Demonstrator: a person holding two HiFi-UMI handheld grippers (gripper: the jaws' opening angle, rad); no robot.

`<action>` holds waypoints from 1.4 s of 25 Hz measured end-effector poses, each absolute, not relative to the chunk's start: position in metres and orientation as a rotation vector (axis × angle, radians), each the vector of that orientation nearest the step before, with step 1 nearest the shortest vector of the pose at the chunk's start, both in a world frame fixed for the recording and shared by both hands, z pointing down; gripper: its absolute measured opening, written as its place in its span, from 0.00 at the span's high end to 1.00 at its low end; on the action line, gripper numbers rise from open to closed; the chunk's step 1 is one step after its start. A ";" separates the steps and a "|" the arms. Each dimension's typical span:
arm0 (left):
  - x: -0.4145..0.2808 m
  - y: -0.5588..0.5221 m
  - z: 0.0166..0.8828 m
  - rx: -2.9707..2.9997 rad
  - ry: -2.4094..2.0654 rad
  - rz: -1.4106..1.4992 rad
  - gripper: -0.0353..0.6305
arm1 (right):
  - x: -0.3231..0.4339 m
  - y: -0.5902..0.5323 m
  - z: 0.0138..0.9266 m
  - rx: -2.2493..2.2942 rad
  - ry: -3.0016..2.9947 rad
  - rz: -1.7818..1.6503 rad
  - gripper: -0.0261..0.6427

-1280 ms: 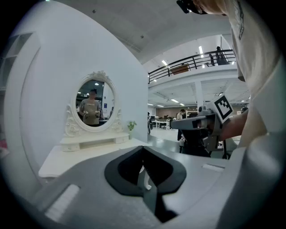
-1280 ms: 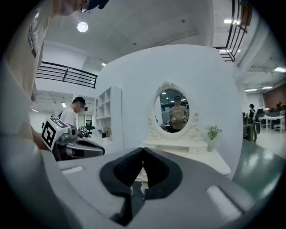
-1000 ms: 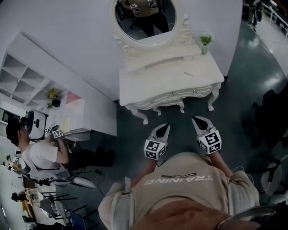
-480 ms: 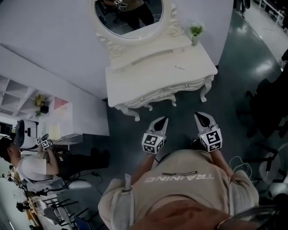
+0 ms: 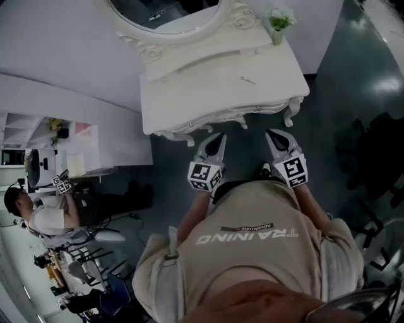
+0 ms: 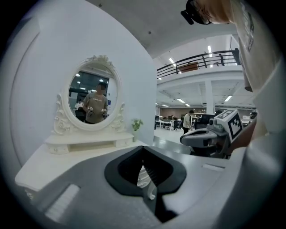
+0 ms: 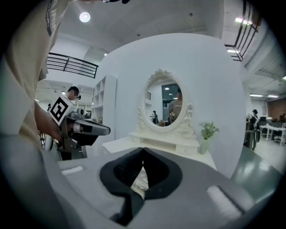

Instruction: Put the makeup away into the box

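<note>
Grey floor surrounds a white carved worktop at the frame's top, with an oval mirror and a small potted plant at its back. One thin item, too small to identify, lies right of centre on it. Left claw and right claw, just below its front edge, are pressed together and empty. The shirt reads "TRAINING".
</note>
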State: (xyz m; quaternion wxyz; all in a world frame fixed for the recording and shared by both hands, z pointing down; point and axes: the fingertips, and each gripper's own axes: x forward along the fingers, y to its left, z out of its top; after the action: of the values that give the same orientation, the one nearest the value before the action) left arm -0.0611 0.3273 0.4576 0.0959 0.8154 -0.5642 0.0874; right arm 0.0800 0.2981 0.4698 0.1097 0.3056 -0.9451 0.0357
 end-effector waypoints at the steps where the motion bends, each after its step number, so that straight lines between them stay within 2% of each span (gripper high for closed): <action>1: -0.059 0.318 0.455 2.404 -1.694 0.262 0.94 | 0.082 0.286 0.473 0.894 -2.794 0.113 0.96; 6: -0.030 0.271 0.448 2.394 -1.678 0.228 0.94 | 0.095 0.229 0.479 0.893 -2.855 0.143 0.96; 21: -0.020 0.211 0.493 2.364 -1.564 0.234 0.94 | 0.096 0.221 0.535 0.780 -2.800 0.285 0.96; 35: -0.071 0.153 0.498 2.341 -1.555 0.085 0.94 | 0.055 0.159 0.530 0.785 -2.744 0.241 0.96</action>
State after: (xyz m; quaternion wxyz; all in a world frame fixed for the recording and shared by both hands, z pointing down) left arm -0.0715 0.1533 0.4979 0.1640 0.8213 -0.5456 0.0299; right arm 0.0546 0.1588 0.5303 0.1383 0.2715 -0.9488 0.0834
